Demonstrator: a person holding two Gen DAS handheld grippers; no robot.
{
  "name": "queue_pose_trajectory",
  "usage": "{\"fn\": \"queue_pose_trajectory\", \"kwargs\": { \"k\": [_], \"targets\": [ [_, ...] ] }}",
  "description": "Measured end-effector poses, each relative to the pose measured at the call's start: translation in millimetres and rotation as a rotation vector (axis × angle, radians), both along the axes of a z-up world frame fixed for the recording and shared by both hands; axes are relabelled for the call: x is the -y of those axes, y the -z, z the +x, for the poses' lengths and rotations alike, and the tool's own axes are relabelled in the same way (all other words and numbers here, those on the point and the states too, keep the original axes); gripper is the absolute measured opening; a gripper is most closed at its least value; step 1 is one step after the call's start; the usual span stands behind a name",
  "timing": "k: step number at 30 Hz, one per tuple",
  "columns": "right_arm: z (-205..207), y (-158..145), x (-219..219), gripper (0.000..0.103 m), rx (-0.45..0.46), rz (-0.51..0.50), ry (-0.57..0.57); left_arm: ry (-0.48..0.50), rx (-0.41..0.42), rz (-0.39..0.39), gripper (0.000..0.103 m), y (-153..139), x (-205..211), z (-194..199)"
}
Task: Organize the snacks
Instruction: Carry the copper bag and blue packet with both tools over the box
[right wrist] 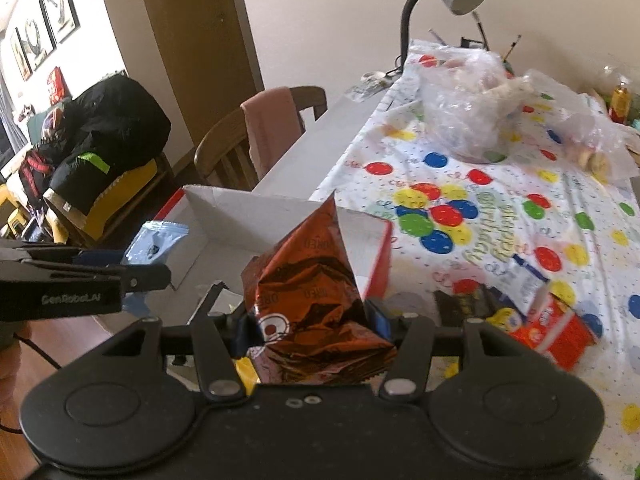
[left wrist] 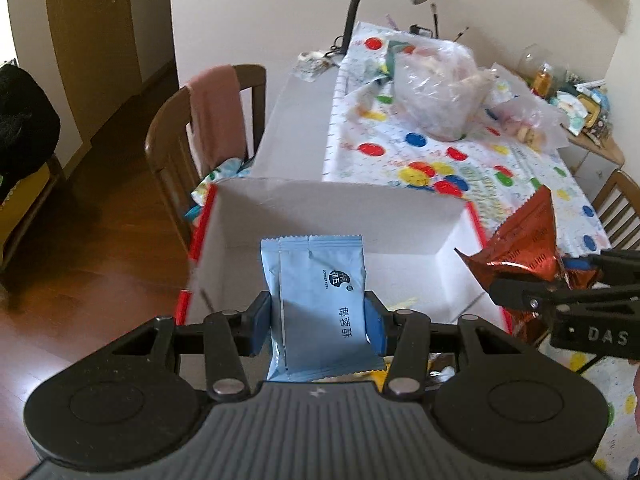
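Left claw (left wrist: 318,320) grips blue pack (left wrist: 320,300), right claw (right wrist: 312,328) grips red pack (right wrist: 316,300). Get both over box (left wrist: 400,216) b4 letting go, drop low, side by side.

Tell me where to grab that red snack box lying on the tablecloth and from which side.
Grip the red snack box across its narrow sides, coming from above. It lies flat on the dotted tablecloth with wrappers against its far end, so a top-down approach looks clearest.

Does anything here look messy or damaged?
The reddish-brown foil snack bag in the right gripper is badly crumpled. The light blue packet in the left gripper looks smooth.
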State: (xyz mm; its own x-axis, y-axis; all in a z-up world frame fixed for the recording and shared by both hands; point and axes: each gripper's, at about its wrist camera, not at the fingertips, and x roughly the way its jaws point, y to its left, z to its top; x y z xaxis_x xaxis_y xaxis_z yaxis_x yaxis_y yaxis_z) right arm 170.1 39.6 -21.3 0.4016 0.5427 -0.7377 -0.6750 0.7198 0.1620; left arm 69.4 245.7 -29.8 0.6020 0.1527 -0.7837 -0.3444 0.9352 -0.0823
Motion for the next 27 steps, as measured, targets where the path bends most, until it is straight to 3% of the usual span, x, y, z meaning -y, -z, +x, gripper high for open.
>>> {"fn": "queue_pose_trajectory", "kwargs": {
  "k": [11,25,27],
  "targets": [
    [2.4,42.9,-56.3,0.055,-0.047,-0.075,-0.035,-0.008,-0.077,0.003,0.047,37.7,-36.7,1.3],
    [-0.4,75.6,-75.1,0.055,-0.094,-0.134,-0.047,0.081,-0.136,0.021,0.047,70.4,-25.0,8.6],
    [-1.5,77.1,-75.5,0.056,-0.091,-0.136,-0.050,0.094,-0.143,0.055,0.048,72.2,-19.8,8.5]
  ]
}}
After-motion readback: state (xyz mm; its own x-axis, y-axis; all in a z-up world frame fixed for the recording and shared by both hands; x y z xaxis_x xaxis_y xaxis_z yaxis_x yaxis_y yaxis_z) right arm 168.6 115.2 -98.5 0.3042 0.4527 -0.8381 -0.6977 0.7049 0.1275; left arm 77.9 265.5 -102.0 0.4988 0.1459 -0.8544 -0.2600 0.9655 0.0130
